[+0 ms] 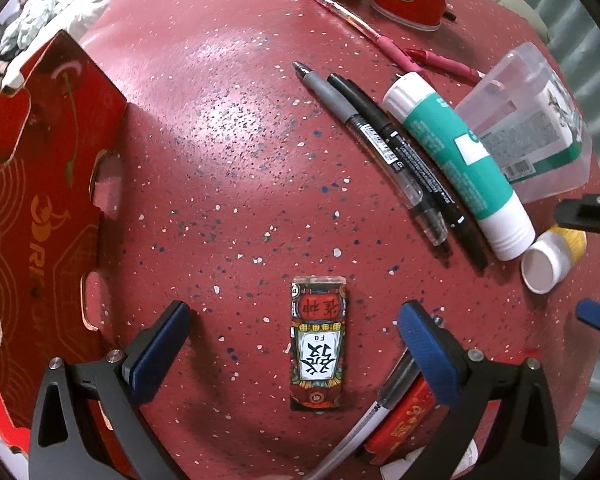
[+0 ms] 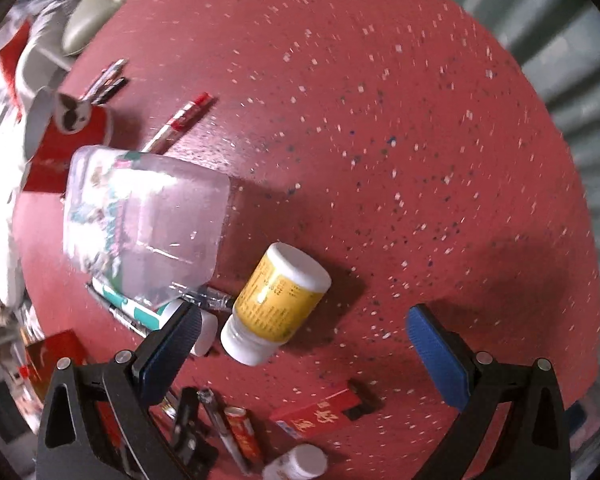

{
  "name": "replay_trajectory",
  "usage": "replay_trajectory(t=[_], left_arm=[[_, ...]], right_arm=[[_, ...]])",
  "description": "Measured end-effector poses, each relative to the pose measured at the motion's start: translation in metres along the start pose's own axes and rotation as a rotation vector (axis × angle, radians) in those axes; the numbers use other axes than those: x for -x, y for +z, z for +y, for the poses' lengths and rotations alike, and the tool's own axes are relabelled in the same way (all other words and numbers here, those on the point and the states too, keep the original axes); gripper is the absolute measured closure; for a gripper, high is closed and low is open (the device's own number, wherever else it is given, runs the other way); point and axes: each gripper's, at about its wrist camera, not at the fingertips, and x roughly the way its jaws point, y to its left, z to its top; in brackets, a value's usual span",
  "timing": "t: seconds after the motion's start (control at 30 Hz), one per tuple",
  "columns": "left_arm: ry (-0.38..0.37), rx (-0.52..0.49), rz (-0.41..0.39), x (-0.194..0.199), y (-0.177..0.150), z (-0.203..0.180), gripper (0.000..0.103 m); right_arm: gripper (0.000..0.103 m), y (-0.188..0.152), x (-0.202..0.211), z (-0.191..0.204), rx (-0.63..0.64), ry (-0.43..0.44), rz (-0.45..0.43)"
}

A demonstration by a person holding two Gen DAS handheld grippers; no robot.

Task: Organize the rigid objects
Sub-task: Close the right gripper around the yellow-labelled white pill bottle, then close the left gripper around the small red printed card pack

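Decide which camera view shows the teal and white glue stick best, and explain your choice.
The left wrist view: the glue stick lies in full view beside two black pens. In the right wrist view only a short stretch of it shows, under a clear plastic container.

- The speckled red tabletop (image 1: pixel 228 128) is being viewed from close above by the left wrist camera.
- The yellow pill bottle (image 2: pixel 278 304) and clear container (image 2: pixel 148 224) are being shared with the right view.

Patterned eraser (image 1: pixel 318 342) lying flat, yellow-labelled pill bottle (image 2: pixel 278 304) on its side (white cap).
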Motion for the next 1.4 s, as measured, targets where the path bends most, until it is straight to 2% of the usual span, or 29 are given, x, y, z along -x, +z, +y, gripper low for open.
replay_trajectory(t=[0.1, 0.17, 0.2, 0.23, 0.3, 0.37, 0.5, 0.77, 0.87, 1.0, 1.1, 1.2, 1.27, 1.33, 1.4], left_arm=[[0.002, -0.004, -0.022, -0.005, 0.002, 0.005, 0.0], [0.002, 0.013, -0.022, -0.004, -0.001, 0.006, 0.0], [0.005, 0.007, -0.028, -0.004, -0.002, 0.008, 0.0], [0.004, 0.007, -0.029, -0.004, -0.003, 0.009, 0.0], [-0.002, 0.009, -0.017, -0.003, -0.003, 0.008, 0.0], [-0.002, 0.015, -0.015, -0.004, -0.005, 0.008, 0.0], [-0.002, 0.014, -0.014, -0.005, -0.004, 0.007, 0.0], [-0.004, -0.001, -0.006, -0.003, -0.003, 0.007, 0.0], [-0.009, -0.009, -0.009, -0.003, -0.002, 0.006, 0.0], [-0.014, -0.031, 0.001, -0.004, 0.001, 0.003, 0.0], [-0.021, -0.05, -0.005, 0.0, 0.003, -0.001, 0.008], [-0.033, -0.094, -0.018, 0.008, 0.001, -0.012, 0.029], [-0.037, -0.113, -0.02, 0.012, 0.001, -0.02, 0.047], [-0.028, -0.111, -0.028, 0.015, 0.002, -0.024, 0.057], [-0.041, -0.081, -0.024, 0.015, 0.004, -0.021, 0.058]], right_arm=[[0.0, 0.002, -0.005, 0.001, -0.058, 0.002, -0.006], [0.007, 0.003, -0.007, 0.005, -0.079, 0.002, -0.015], [0.016, 0.005, -0.01, 0.007, -0.096, 0.013, -0.006], [0.02, 0.008, -0.013, 0.009, -0.109, 0.026, 0.001], [0.022, 0.012, -0.015, 0.016, -0.105, 0.013, -0.004], [0.028, 0.01, -0.016, 0.027, -0.066, 0.004, -0.003], [0.063, 0.006, -0.016, 0.034, 0.026, -0.022, 0.02], [0.064, -0.039, -0.022, 0.029, 0.331, -0.056, 0.059], [0.064, -0.055, -0.025, 0.033, 0.459, -0.095, 0.048], [0.064, -0.07, -0.028, 0.039, 0.535, -0.13, 0.031], [0.064, -0.078, -0.032, 0.044, 0.576, -0.15, 0.027], [0.064, -0.087, -0.033, 0.055, 0.599, -0.156, 0.027], [0.064, -0.086, -0.035, 0.05, 0.606, -0.156, 0.029], [0.064, -0.094, -0.037, 0.053, 0.614, -0.162, 0.029], [0.064, -0.097, -0.039, 0.058, 0.627, -0.173, 0.028]])
